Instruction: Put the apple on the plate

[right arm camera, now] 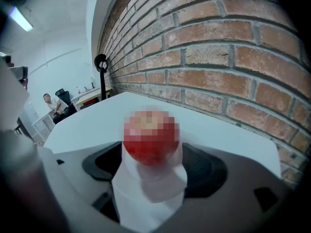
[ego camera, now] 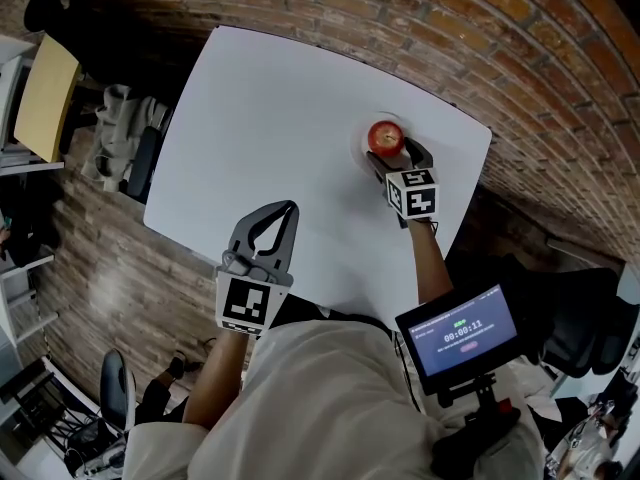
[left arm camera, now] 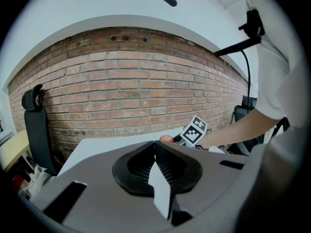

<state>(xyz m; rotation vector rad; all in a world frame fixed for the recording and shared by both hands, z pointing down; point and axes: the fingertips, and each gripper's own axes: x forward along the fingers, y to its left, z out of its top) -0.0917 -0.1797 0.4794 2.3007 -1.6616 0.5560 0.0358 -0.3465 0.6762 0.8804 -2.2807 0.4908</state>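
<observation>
A red apple (ego camera: 385,136) sits on a small white plate (ego camera: 364,147) near the far right corner of the white table (ego camera: 260,118). My right gripper (ego camera: 397,154) is at the apple's near side, jaws spread, a finger on each flank. In the right gripper view the apple (right arm camera: 150,137) stands between the open jaws of the right gripper (right arm camera: 153,160); I cannot tell whether the pads touch it. My left gripper (ego camera: 288,209) hovers over the table's near edge, shut and empty, about a hand's width left of the plate. In the left gripper view the left gripper (left arm camera: 156,145) has its jaws pressed together, and the apple (left arm camera: 166,139) shows beyond them.
A small screen (ego camera: 465,333) hangs at the person's right side. Left of the table are a black chair (ego camera: 50,8), a tan board (ego camera: 45,98) and clutter (ego camera: 120,138). A brick wall (right arm camera: 218,57) runs just behind the plate.
</observation>
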